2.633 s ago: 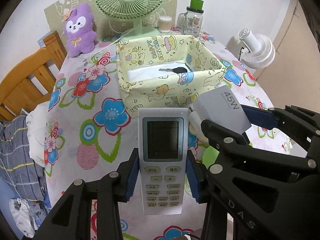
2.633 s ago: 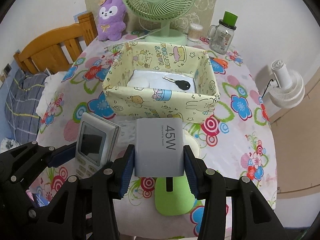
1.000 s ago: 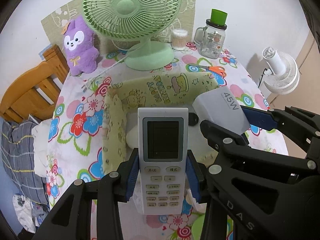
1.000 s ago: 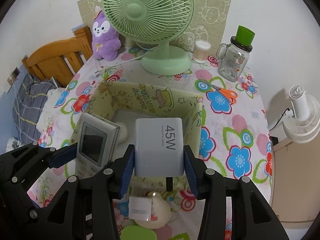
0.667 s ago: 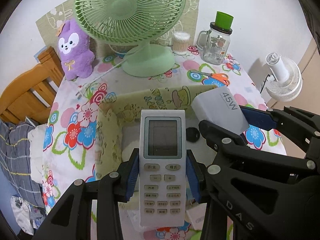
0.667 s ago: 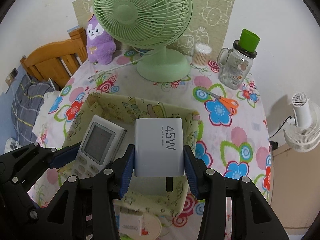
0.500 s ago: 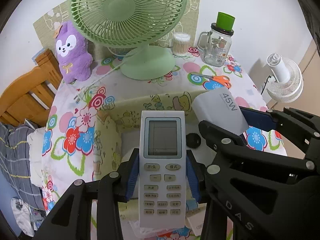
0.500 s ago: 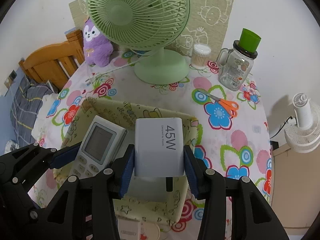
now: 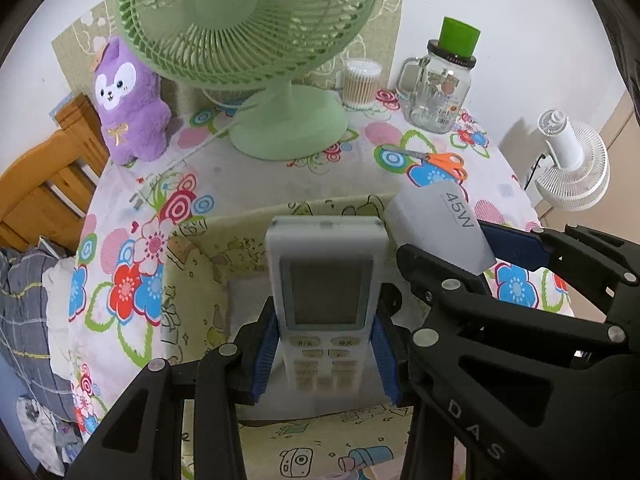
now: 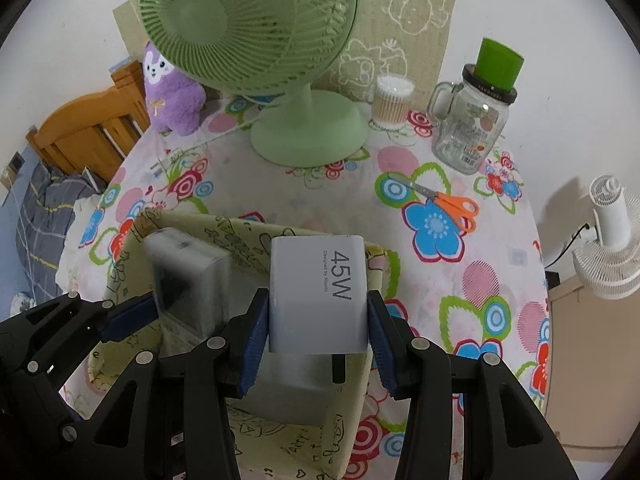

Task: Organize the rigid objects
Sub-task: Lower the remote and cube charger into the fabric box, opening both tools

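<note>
The remote is clamped upright in the left gripper's fingers, over the yellow box on the table; just to its right, the charger is pinched by the right gripper above the same box. Both items seem at the drop-off step, so next comes lowering each inside and spreading the fingers without tangling the two grippers.

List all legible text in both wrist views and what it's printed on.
"45W": on the white charger held in the right gripper.
"Designed by Xiaomi": small print beside it on the same charger.
"DAS": on the right gripper's black frame, seen in the left wrist view.
Button labels on the remote control in the left gripper: blurred, unreadable.
Sticker on the glass jar: too small to read.
</note>
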The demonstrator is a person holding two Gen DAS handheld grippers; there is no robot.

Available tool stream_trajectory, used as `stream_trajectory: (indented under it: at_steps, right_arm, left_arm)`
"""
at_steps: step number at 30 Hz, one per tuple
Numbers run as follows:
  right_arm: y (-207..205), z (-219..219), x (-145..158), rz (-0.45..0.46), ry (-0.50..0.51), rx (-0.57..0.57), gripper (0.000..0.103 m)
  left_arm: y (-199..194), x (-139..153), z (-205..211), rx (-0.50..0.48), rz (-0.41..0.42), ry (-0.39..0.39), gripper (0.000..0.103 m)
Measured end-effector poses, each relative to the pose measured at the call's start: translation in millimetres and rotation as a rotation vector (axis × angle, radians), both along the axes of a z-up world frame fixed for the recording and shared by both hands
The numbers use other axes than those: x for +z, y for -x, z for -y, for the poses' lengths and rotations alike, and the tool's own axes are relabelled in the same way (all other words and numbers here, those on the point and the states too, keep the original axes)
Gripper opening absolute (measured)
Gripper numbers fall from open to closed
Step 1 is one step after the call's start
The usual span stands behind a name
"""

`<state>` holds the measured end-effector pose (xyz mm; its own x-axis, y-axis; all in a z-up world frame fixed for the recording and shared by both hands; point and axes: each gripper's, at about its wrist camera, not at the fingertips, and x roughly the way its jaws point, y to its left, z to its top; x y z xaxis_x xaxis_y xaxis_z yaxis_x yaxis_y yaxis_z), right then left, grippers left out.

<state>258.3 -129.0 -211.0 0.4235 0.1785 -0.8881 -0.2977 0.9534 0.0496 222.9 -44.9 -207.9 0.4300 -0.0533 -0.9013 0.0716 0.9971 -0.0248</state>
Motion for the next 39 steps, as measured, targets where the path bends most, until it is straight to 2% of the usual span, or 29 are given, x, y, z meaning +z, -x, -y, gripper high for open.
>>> stream_trajectory:
  at_steps: [7, 9, 11, 14, 26, 30, 39]
  right_arm:
    - [-6, -3, -7, -0.035, -0.026, -0.013, 0.051]
    - [-7, -4, -10, -0.046, -0.030, -0.017, 0.051]
    - [-6, -7, -12, -0.036, -0.021, -0.009, 0.052]
    - [-5, -11, -13, -0.016, -0.003, 0.012, 0.058]
    - [4, -13, -9, 0.000, -0.021, 0.013, 0.071]
    - [14, -14, -7, 0.009, -0.020, 0.020, 0.076]
    - [36, -12, -3, 0.017, -0.020, -0.002, 0.078]
  left_arm:
    - [-7, -8, -6, 0.027, -0.023, 0.014, 0.048]
    - [-8, -11, -7, 0.032, -0.032, 0.006, 0.052]
    - [-8, -13, -8, 0.033, -0.033, 0.001, 0.064]
    - [-6, -15, -9, 0.031, -0.033, -0.005, 0.073]
    - [2, -14, -14, 0.035, -0.030, 0.006, 0.089]
    - [11, -11, -14, 0.025, -0.030, 0.009, 0.092]
    - [32, -5, -13, -0.006, -0.020, -0.002, 0.092]
